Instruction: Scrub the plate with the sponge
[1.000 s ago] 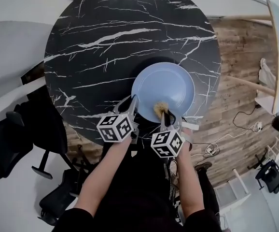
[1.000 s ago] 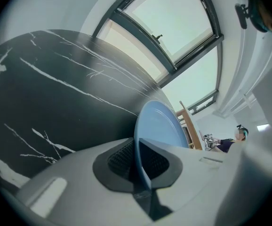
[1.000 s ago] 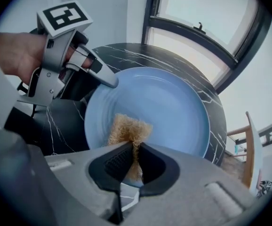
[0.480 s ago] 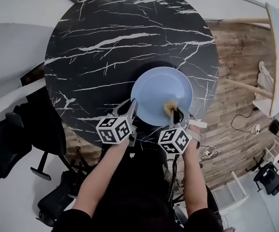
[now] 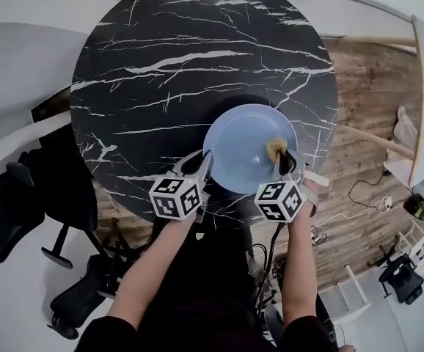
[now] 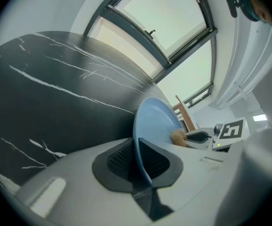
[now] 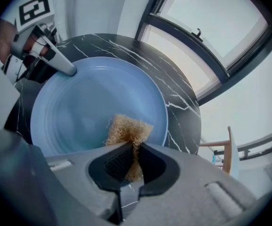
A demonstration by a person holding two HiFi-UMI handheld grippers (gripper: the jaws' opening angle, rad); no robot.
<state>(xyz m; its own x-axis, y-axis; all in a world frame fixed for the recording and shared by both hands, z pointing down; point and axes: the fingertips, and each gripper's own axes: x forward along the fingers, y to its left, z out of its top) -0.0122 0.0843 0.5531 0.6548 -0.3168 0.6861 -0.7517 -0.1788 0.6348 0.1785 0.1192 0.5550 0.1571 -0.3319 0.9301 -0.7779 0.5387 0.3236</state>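
A pale blue plate [image 5: 245, 149] lies near the front edge of the round black marble table [image 5: 168, 64]. My left gripper [image 5: 203, 161] grips the plate's near-left rim; in the left gripper view the rim [image 6: 143, 140] stands edge-on between the pads, and the jaws have just been opening a little. My right gripper [image 5: 285, 163] is shut on a tan fibrous sponge [image 5: 276, 149], which rests on the right part of the plate. In the right gripper view the sponge [image 7: 126, 131] sticks out of the jaws onto the plate [image 7: 79, 112], with the left gripper [image 7: 68, 70] at the far rim.
A black office chair [image 5: 21, 211] stands left of the table. Wooden floor with cables [image 5: 366, 189] lies to the right. A pale tabletop edge with wooden legs [image 5: 421, 86] is at the far right. The person's legs are right against the table's front edge.
My right gripper has slid the sponge rightward across the plate, from its near-middle edge to its right side. The left gripper has kept its place on the rim.
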